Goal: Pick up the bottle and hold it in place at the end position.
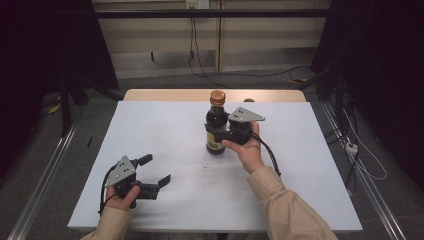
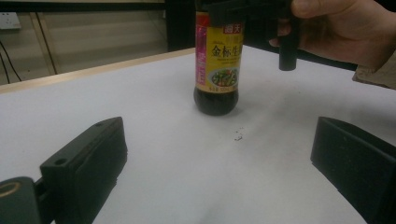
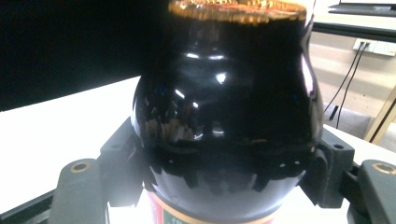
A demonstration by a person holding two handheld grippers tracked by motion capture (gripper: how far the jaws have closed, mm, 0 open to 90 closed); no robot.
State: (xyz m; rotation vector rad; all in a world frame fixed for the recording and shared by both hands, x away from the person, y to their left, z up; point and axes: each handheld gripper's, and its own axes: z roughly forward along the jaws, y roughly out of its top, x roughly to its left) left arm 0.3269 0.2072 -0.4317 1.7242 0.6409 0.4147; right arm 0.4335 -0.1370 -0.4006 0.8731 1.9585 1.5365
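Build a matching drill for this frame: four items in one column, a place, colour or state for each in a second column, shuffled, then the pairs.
Items
1. bottle
2. bottle cap
3. left gripper
4. right gripper

Descriptions
A. jaws open with nothing between them, near the table's front left
B. stands upright on the white table, dark liquid inside, yellow label
C. copper-brown
D. jaws on either side of the bottle's dark shoulder, pressing on it

Pairs: 1-B, 2-C, 3-A, 4-D
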